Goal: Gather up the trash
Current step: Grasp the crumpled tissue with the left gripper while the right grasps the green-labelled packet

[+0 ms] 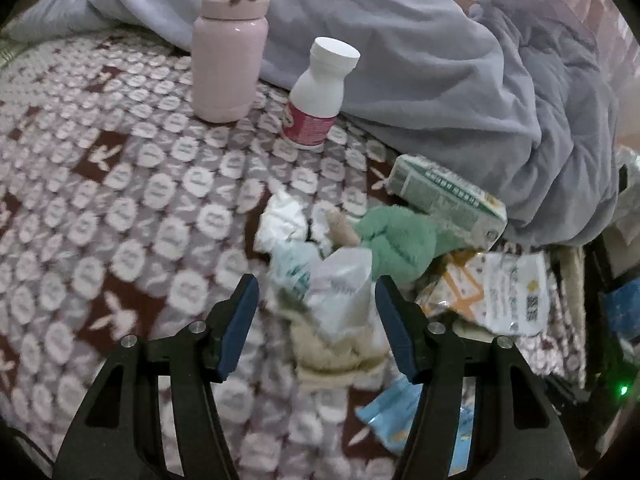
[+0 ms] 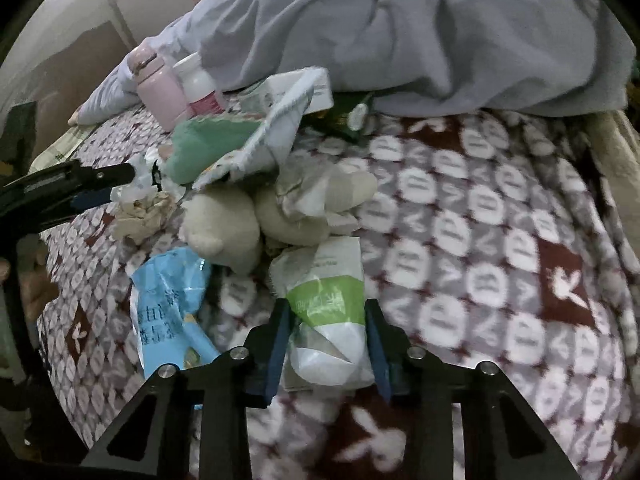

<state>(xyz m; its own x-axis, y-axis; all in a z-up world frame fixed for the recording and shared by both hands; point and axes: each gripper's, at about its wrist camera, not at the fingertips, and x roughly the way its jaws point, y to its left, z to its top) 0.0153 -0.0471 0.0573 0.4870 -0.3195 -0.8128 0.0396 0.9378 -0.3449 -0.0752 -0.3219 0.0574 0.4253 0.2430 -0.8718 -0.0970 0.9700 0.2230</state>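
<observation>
In the right wrist view the right gripper (image 2: 326, 336) sits at the lower centre of the frame, its jaws drawn in against both sides of a white and green wrapper (image 2: 326, 312), pinching it where it lies on the patterned blanket (image 2: 480, 240) of the bed. To the left of it a blue wrapper (image 2: 170, 304) lies flat, and just above, cream plush toys (image 2: 224, 228) are heaped with a crumpled tissue (image 2: 140, 212) and a green plush piece (image 2: 208, 144). In the left wrist view the left gripper (image 1: 314, 300) is at the lower centre, its jaws partly spread on either side of a crumpled white plastic bag (image 1: 340, 292); blur hides whether the pads touch it, but a gap shows at the left pad. Around that bag lie white crumpled paper (image 1: 282, 220), a green-printed carton (image 1: 448, 196) at right of centre, and a white and orange packet (image 1: 500, 292) at the right. In the upper left stand a pink flask (image 1: 228, 60) and a white bottle (image 1: 318, 92) with a red label, both upright, in front of a grey-blue quilt (image 1: 440, 60).
</observation>
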